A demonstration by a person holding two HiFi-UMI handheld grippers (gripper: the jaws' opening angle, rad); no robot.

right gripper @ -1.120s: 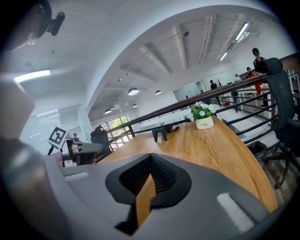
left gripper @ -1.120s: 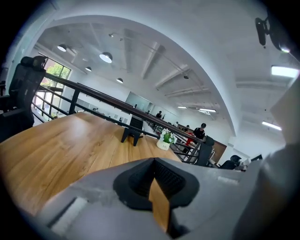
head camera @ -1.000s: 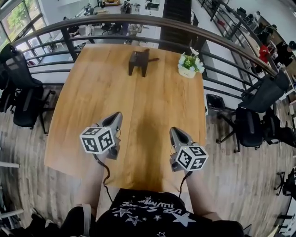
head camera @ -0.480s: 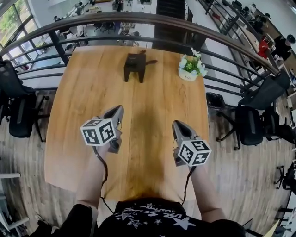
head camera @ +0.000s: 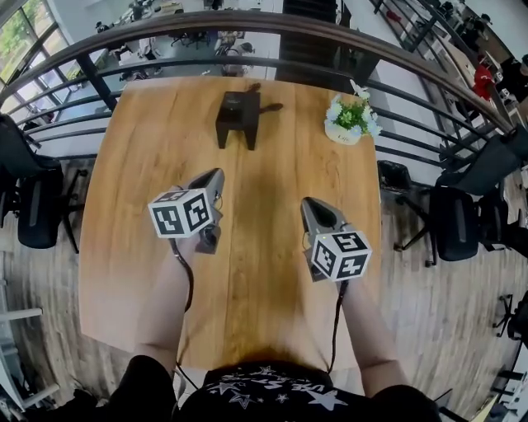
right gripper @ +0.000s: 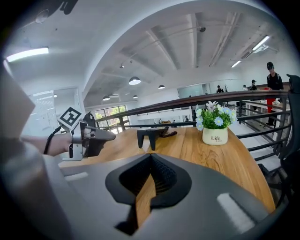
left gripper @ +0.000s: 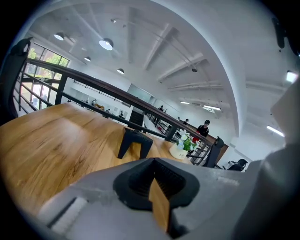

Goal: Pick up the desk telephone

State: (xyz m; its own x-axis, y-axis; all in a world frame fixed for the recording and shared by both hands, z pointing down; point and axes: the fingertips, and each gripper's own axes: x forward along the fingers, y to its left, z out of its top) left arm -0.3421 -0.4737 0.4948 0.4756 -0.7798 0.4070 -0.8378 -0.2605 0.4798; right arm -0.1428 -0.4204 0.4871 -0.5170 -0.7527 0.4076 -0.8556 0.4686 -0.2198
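The desk telephone [head camera: 238,114] is a black set standing near the far edge of the wooden table [head camera: 148,165], with its cord trailing right. It also shows as a dark shape in the left gripper view [left gripper: 135,143] and the right gripper view [right gripper: 152,136]. My left gripper [head camera: 216,175] hovers over the table's middle, pointing at the phone and well short of it, jaws shut and empty [left gripper: 154,163]. My right gripper [head camera: 307,203] is level with it on the right, also shut on nothing [right gripper: 151,158]. The left gripper [right gripper: 110,136] appears at the left of the right gripper view.
A white pot of flowers [head camera: 351,122] stands at the table's far right, also seen as the flower pot [right gripper: 214,127]. A dark metal railing [head camera: 272,25] curves behind the table's far edge. Black office chairs [head camera: 33,198] stand at both sides.
Both grippers have moved forward over the table toward the telephone, the left a little more. Their jaws have stayed shut.
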